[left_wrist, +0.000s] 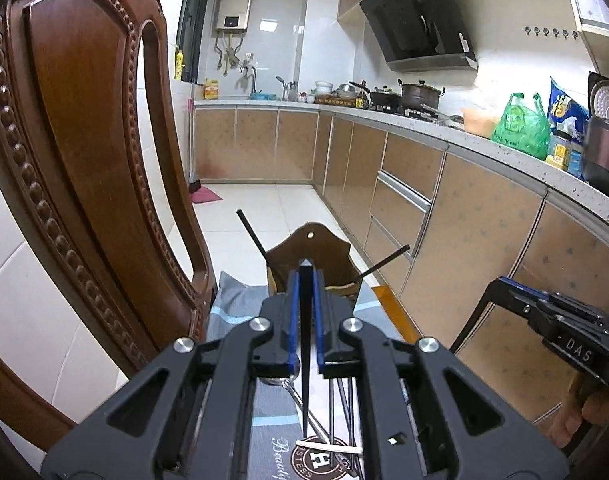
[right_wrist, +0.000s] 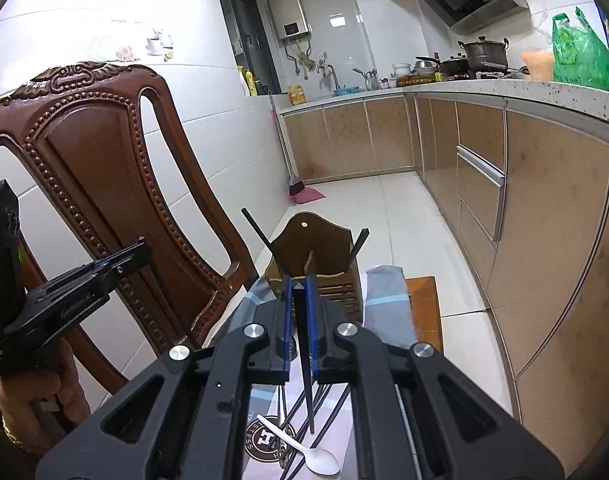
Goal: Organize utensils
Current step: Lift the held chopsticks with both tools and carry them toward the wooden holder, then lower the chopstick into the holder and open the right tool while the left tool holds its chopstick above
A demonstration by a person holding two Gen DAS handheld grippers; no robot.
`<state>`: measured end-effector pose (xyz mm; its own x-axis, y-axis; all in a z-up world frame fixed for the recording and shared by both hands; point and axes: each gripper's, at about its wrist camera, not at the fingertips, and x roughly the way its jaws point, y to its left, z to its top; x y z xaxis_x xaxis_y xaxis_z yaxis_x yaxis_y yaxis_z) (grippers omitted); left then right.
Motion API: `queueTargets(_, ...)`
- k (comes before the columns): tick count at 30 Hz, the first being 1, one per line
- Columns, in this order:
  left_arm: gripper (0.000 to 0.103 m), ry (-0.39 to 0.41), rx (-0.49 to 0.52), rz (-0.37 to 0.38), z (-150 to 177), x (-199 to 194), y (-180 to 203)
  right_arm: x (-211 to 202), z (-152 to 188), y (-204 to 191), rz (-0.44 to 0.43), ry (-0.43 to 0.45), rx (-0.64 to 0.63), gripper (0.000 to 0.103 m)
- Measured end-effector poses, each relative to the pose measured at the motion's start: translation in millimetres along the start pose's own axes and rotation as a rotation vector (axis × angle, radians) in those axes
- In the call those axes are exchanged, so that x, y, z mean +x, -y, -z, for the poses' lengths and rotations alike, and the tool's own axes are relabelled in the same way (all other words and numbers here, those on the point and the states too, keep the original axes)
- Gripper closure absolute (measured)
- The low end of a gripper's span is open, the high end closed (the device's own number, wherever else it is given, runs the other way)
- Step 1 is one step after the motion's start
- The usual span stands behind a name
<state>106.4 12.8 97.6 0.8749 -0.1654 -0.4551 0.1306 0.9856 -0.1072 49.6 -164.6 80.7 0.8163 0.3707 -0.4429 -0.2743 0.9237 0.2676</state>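
Black chopsticks, one clamped in our closed left gripper and one in our closed right gripper, hang just before the brown wooden utensil holder, where a tilted tip could miss its slot.

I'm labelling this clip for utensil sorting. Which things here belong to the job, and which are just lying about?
Job:
left gripper, shut on a black chopstick
right gripper, shut on another chopstick
wooden holder
white spoon
loose chopsticks

Lying about:
wooden chair
green bag
pot
broom
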Motion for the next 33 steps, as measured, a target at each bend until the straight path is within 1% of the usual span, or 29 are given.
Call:
queueTargets(4,0.097,-0.008,0.003,-0.007,-1,2,0,3,0,-2,0.007,-0.004,-0.002,0.096)
queueTargets(11,0.097,-0.022,0.006,0.001,1,8,-2,6,-4,-12,0.02,0.008,-0.024,0.096)
queueTargets(16,0.097,-0.03,-0.001,0.016,1,11,-6,7,-20,-18,0.029,0.03,-0.035,0.096)
queueTargets(19,0.097,-0.025,-0.01,0.014,0,11,-11,9,-40,-22,0.033,0.05,-0.034,0.096)
queueTargets(22,0.097,-0.022,-0.029,0.008,-1,12,-21,11,-67,-30,0.04,0.079,-0.048,0.096)
queueTargets(26,0.097,-0.02,-0.061,0.006,-2,12,-35,22,-110,-40,0.068,0.134,-0.07,0.096)
queueTargets(29,0.097,-0.021,-0.079,0.003,-2,13,-45,43,-137,-42,0.09,0.149,-0.065,0.096)
queueTargets(33,0.097,-0.021,-0.091,0.003,-1,12,-52,78,-157,-42,0.137,0.172,-0.059,0.096)
